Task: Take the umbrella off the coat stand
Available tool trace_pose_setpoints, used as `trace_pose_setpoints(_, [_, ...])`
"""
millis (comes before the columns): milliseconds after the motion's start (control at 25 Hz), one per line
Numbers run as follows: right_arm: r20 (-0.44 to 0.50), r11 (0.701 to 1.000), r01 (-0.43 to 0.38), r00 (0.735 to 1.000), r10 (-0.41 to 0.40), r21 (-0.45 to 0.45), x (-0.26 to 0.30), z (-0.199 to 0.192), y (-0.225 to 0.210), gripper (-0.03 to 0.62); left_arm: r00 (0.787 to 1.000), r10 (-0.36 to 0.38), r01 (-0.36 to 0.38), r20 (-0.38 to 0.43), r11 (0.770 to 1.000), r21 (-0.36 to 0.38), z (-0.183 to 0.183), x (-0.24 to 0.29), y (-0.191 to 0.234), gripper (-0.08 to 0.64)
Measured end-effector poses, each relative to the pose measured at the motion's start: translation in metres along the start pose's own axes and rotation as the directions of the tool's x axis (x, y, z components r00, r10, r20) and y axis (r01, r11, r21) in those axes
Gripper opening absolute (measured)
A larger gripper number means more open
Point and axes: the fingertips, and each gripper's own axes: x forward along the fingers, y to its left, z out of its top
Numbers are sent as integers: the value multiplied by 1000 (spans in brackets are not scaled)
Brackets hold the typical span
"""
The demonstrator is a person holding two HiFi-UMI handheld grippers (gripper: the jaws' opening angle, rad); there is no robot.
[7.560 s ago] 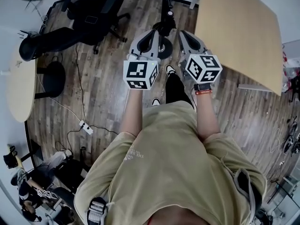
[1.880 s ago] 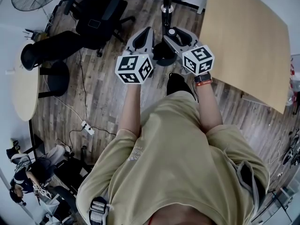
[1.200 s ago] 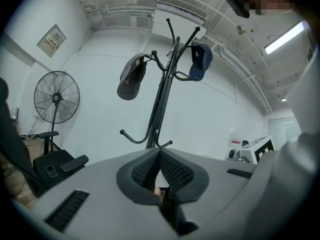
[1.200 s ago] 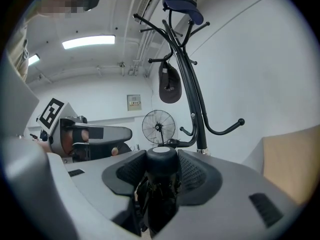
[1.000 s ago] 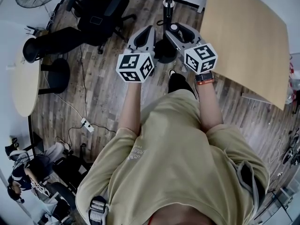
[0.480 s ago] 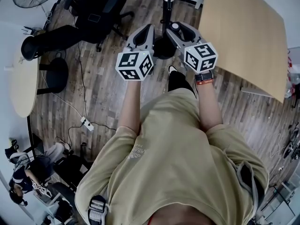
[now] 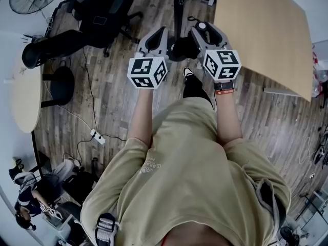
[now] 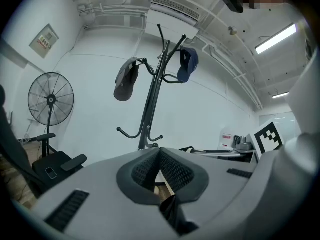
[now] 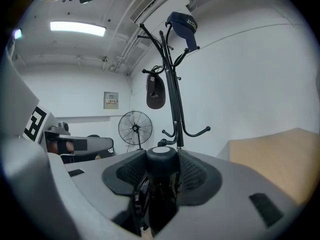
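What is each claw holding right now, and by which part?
The right claw is clamped on the folded black umbrella, just below its white-capped end. The left claw is shut, with nothing between its pads.

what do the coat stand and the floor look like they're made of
The coat stand looks like metal, coated black: its pole and curved hooks are thin, smooth and bent like tubing. The floor looks like wood planks, brown with some sheen: seams and grain streaks show, though real wood or laminate cannot be told.
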Motion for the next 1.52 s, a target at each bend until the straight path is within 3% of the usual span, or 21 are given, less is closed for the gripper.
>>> trace_pose_setpoints(480, [47, 990, 141, 989, -141, 11, -45, -1, -5, 212, 1000, -12, 11, 9, 998, 66, -3, -24, -21, 21])
trace_pose_setpoints(840, [83, 979, 203, 976, -203, 13, -63, 12, -10, 212, 999, -5, 3, 37, 998, 70, 6, -33, -26, 21])
trace_pose_setpoints(1520, [50, 987, 160, 986, -161, 22, -64, 5, -12, 212, 999, -17, 15, 27, 998, 66, -2, -27, -37, 21])
